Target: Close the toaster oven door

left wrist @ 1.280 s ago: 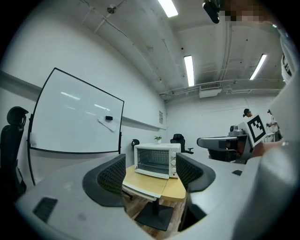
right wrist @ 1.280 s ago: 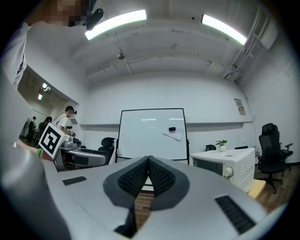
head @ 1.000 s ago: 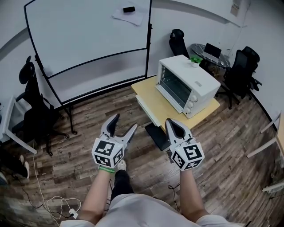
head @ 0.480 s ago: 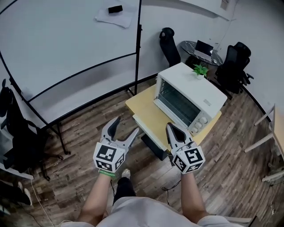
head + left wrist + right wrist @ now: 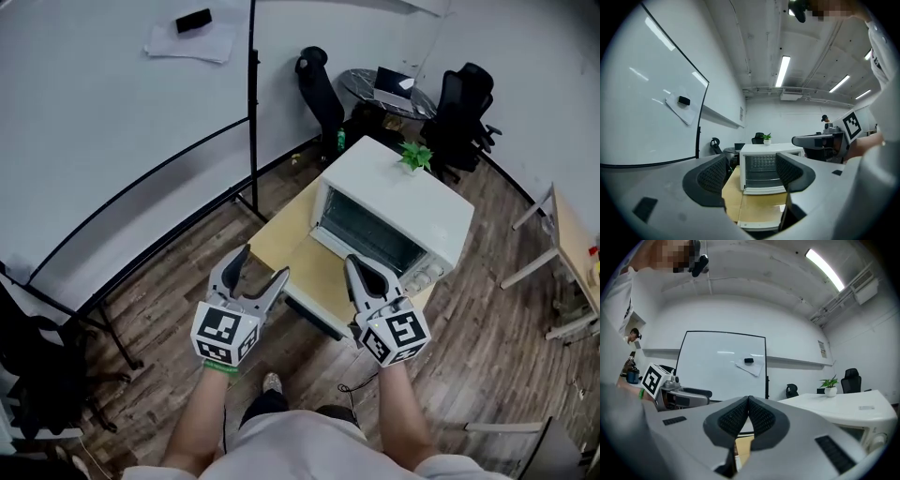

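The white toaster oven (image 5: pixel 412 202) stands on a light wood table (image 5: pixel 281 239), with a small potted plant (image 5: pixel 412 155) on its top. Its front is open and the rack inside shows. In the left gripper view the oven (image 5: pixel 766 154) is straight ahead, and its door (image 5: pixel 764 190) lies folded down in front of the opening. My left gripper (image 5: pixel 261 265) hovers open and empty at the table's near edge. My right gripper (image 5: pixel 356 265) is shut on nothing, just before the oven's front, hiding part of it.
A large whiteboard (image 5: pixel 112 141) on a black frame stands to the left. Black office chairs (image 5: pixel 319 80) and a round table with a laptop (image 5: pixel 384 84) are behind the oven. Another table's edge (image 5: pixel 572 234) is at the right. The floor is wood.
The person has stepped closer, so the oven and table now sit right in front of both grippers. The left gripper stays open and the right stays shut.
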`<state>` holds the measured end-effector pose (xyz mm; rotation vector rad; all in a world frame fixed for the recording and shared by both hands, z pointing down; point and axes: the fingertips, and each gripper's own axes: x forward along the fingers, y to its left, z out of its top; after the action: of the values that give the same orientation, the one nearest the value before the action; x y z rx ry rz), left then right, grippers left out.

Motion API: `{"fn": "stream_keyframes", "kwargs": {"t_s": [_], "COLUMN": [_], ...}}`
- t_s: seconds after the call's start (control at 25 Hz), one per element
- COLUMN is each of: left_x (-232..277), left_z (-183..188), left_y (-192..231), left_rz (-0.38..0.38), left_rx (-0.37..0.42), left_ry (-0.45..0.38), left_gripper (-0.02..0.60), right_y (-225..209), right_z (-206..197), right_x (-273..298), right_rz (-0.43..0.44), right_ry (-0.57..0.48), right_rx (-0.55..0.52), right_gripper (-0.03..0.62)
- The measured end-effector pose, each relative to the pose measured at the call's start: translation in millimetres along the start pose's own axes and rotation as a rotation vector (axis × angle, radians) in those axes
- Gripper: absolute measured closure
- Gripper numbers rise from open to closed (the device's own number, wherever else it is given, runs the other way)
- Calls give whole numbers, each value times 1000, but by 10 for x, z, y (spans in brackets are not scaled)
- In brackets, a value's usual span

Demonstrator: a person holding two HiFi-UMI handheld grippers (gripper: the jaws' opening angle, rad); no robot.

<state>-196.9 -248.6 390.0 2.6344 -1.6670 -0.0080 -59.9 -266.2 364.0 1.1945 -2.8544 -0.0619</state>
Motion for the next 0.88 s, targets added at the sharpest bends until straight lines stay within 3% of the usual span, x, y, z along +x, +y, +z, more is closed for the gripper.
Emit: {"fn": "stream_keyframes", "kwargs": {"t_s": [0.28, 0.52, 0.88], "left_x": [453, 748, 914], "left_z": [-38, -56, -170], "left_y": [-192, -533, -711], "left_rz": [-126, -189, -204], "left_rx": [-6, -17, -32], "left_ry": [6, 10, 38], "left_gripper": [273, 273, 273], "right_y": [-381, -708, -895], "right_z": [-24, -63, -99], "right_x": [-128, -439, -614], "right_rz": [-127, -217, -245], "right_ry": [-4, 3, 16], "right_rx": [9, 17, 22], "right_gripper": [594, 594, 594]}}
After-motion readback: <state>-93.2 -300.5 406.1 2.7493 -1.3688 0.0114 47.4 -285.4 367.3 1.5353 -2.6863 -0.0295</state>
